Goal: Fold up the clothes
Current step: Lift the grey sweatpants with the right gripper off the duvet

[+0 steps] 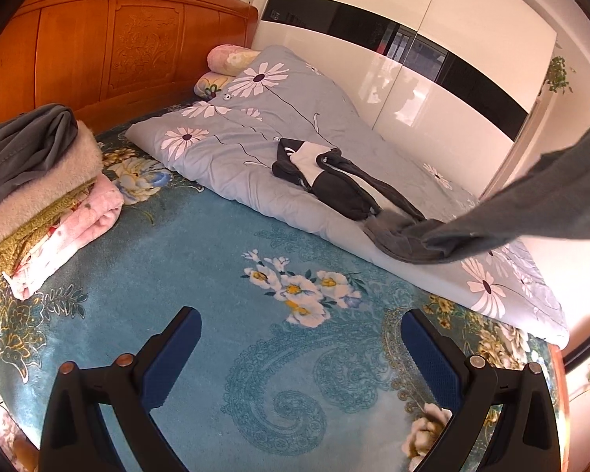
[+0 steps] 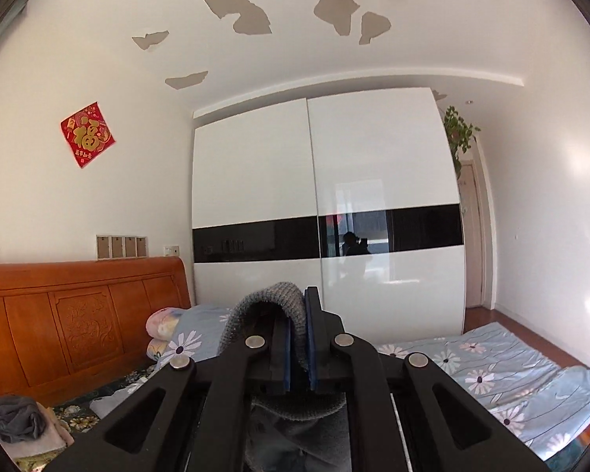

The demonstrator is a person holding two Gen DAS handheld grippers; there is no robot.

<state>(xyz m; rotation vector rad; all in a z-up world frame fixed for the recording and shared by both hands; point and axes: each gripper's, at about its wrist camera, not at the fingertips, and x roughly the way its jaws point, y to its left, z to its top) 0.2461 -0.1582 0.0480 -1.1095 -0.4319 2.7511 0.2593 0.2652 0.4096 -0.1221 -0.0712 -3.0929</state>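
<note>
My right gripper (image 2: 297,338) is shut on a grey knit garment (image 2: 263,306), held high above the bed and facing the wardrobe. In the left wrist view that grey garment (image 1: 491,224) stretches in from the right, its lower end trailing on the grey floral quilt (image 1: 236,133). A black-and-white garment (image 1: 326,181) lies crumpled on the quilt beside it. My left gripper (image 1: 301,350) hangs open over the teal floral bedspread (image 1: 200,259), nothing between its blue pads. A stack of folded clothes (image 1: 39,192) sits at the left.
A wooden headboard (image 1: 110,43) backs the bed, with pillows (image 1: 228,67) against it. A glossy white wardrobe (image 2: 326,216) with a black band runs along the far side. The folded stack (image 2: 23,428) shows low left in the right wrist view.
</note>
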